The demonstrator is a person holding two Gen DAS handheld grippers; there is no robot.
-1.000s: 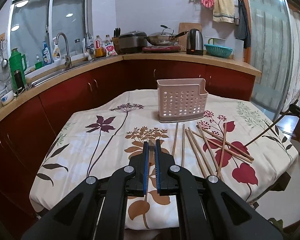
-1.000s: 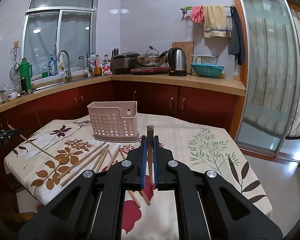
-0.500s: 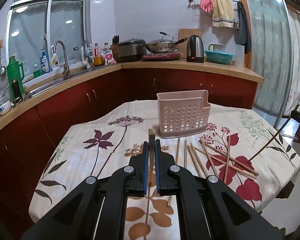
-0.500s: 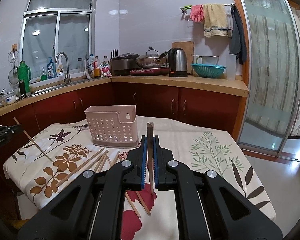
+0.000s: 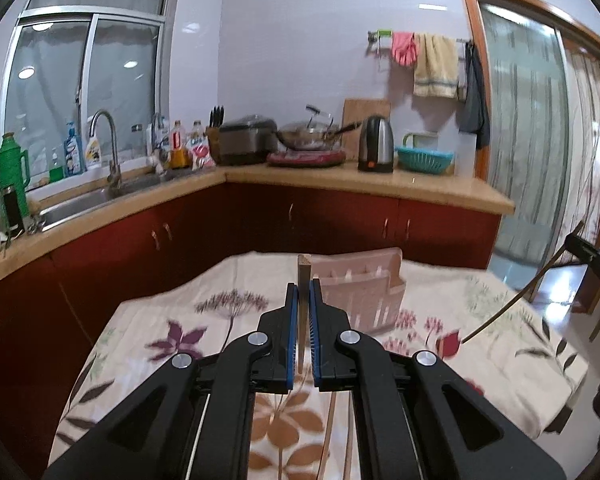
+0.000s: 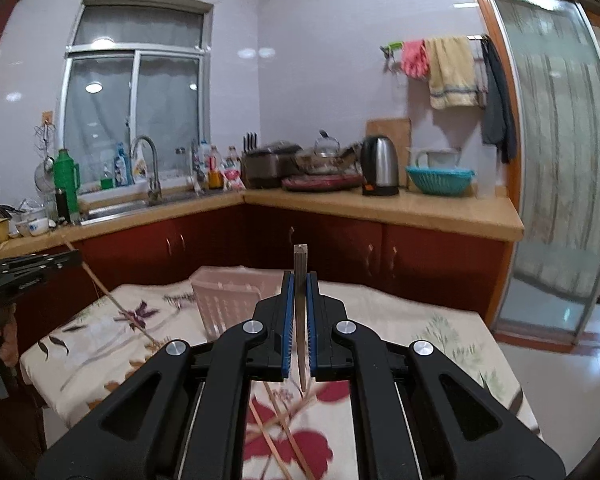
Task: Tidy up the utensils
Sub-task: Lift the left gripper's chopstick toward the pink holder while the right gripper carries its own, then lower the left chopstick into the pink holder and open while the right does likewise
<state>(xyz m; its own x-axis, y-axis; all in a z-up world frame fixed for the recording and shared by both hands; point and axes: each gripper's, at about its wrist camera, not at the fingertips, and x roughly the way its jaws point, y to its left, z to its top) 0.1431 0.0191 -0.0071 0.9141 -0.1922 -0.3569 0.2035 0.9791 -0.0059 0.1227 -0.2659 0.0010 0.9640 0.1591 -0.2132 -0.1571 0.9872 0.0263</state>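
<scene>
Since a second earlier we had lifted both chopsticks off the surface (image 5: 220,320). Left fingers (image 5: 296,320) clamped one chopstick (image 5: 303,268) upright; right fingers (image 6: 288,312) clamped another chopstick (image 6: 300,264). The basket (image 5: 364,292) stood just beyond the fingertips.

Our right gripper (image 6: 299,280) is clamped on a chopstick (image 6: 300,258) that stands upright between the blue pads, its square end poking above the fingertips. Behind it sits the pink slotted holder (image 6: 228,304) on the flowered tablecloth (image 6: 420,332). Loose chopsticks (image 6: 280,432) lie crossed below us. At the left edge, our left gripper (image 6: 40,266) holds another chopstick (image 6: 112,300), slanting down towards the cloth.
</scene>
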